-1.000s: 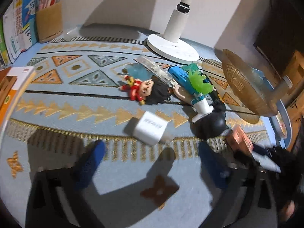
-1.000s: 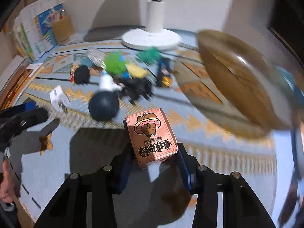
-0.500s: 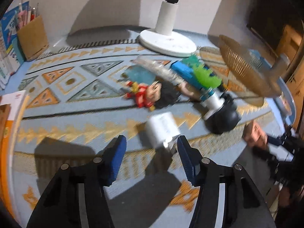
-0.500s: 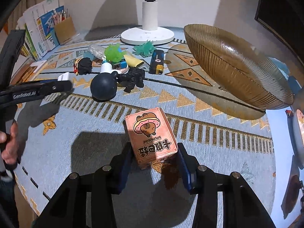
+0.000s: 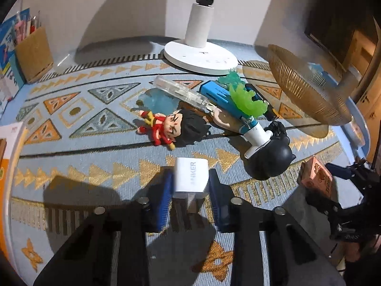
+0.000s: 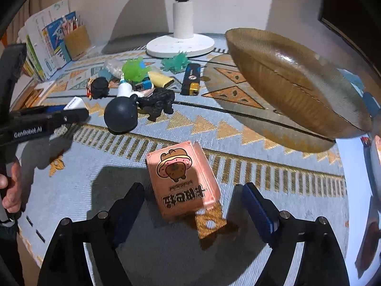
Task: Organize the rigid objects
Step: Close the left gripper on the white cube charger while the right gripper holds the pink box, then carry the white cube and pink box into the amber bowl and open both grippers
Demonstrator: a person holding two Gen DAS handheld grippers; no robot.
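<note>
White charger [image 5: 191, 177], pink box [image 6: 183, 181], blue-gold patterned cloth [image 6: 238, 128]

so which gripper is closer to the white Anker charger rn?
Left. The left gripper has its blue pads on either side of the white charger. The right gripper is off to the right, open around the pink box.

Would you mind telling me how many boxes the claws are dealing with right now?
2. The white charger sits between the left claw's pads; the pink box lies on the mat between the open right claw's fingers.
</note>
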